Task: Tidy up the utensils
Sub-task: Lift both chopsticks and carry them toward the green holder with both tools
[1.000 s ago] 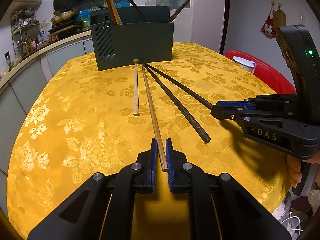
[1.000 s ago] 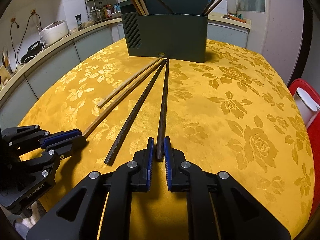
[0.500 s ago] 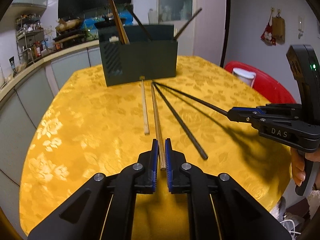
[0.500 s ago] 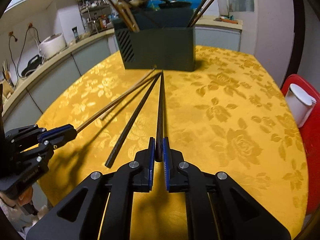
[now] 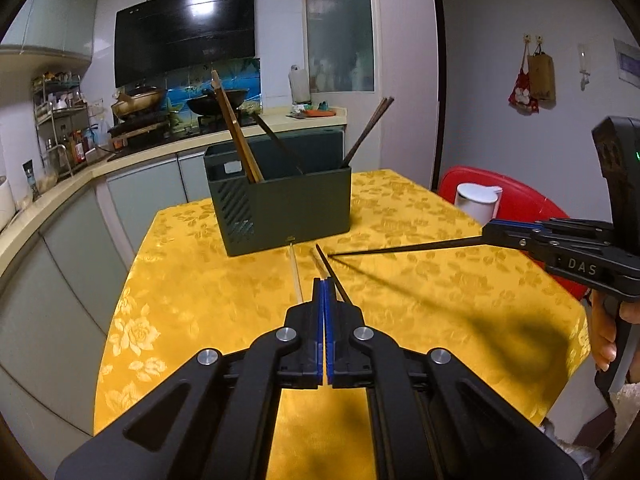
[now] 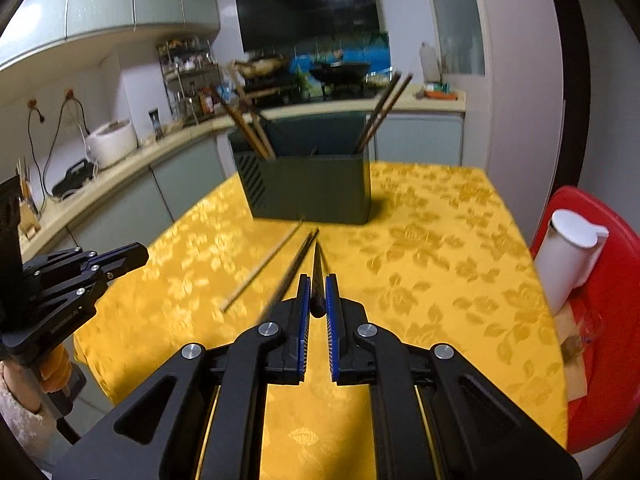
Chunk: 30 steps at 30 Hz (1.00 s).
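The left gripper (image 5: pixel 324 282) is closed on a wooden chopstick (image 5: pixel 317 257) that points toward the dark green utensil holder (image 5: pixel 280 204) on the yellow tablecloth (image 5: pixel 420 280). The right gripper (image 6: pixel 317 280) is clamped on a black chopstick (image 6: pixel 318 268), raised off the cloth and aimed at the same holder.

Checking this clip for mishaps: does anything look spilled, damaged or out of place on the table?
Nothing spilled or damaged. Only a pale chopstick and a dark chopstick lie loose on the cloth before the holder, not yet put away.
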Each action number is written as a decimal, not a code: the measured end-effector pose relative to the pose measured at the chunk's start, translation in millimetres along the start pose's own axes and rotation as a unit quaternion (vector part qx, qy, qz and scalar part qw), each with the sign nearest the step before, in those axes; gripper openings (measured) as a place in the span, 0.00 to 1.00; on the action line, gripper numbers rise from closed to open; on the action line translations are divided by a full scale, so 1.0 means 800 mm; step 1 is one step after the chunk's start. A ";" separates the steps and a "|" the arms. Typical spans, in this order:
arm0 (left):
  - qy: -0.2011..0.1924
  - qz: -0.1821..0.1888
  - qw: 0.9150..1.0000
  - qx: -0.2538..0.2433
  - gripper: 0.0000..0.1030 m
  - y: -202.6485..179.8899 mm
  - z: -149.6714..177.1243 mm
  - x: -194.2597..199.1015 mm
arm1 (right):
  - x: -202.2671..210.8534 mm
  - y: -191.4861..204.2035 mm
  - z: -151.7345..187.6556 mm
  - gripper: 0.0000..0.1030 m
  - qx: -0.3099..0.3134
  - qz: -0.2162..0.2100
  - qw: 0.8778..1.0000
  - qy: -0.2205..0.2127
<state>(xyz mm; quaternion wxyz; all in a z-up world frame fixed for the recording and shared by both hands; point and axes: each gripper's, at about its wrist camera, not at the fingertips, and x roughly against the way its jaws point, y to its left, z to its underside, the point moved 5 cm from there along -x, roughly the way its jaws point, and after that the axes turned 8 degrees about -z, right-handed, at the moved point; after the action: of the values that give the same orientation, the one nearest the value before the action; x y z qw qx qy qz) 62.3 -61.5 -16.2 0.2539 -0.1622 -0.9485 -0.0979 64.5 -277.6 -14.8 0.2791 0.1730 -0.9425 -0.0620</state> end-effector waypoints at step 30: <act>0.132 0.027 0.990 -0.036 0.17 -0.086 0.129 -0.063 | 0.010 -0.009 -0.004 0.08 -0.012 -0.005 1.000 -0.009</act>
<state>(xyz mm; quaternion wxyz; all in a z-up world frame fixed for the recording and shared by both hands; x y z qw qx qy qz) 32.7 -110.9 -136.9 0.3735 -0.1827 -0.8977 -0.1459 62.0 -287.7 -9.3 0.2722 0.1738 -0.9433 -0.0762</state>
